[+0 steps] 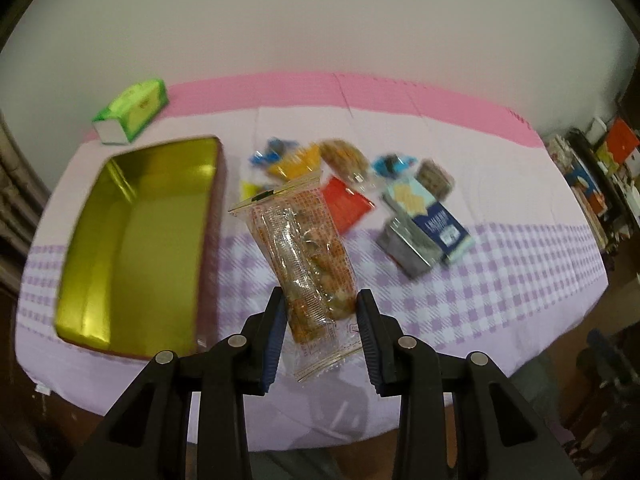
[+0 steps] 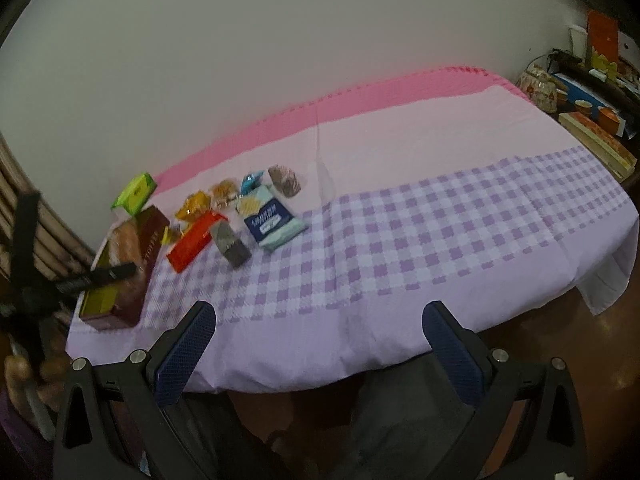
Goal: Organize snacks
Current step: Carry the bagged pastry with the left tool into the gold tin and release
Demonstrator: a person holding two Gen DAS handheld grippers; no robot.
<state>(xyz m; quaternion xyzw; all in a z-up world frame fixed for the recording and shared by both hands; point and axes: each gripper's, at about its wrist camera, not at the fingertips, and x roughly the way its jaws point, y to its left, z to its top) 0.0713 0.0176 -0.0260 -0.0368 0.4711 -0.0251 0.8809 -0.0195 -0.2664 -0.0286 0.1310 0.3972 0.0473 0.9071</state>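
My left gripper (image 1: 320, 300) is shut on a clear orange-printed snack packet (image 1: 304, 252) and holds it in the air, just right of an open gold-lined tin (image 1: 132, 240). A pile of snacks lies beyond: a red packet (image 1: 346, 204), a blue-and-white cracker box (image 1: 436, 220), a silver packet (image 1: 408, 252) and several small wrapped pieces. My right gripper (image 2: 320, 320) is open and empty over the table's near edge. In the right wrist view the tin (image 2: 128, 272) sits at the far left, with the snack pile (image 2: 240, 216) to its right.
A green tissue box (image 1: 132, 110) stands behind the tin. The table has a lilac checked cloth (image 2: 400, 240) over a pink mat. Shelves with boxes and cups (image 2: 592, 92) stand at the far right. The left gripper's body (image 2: 32, 280) shows at the left edge.
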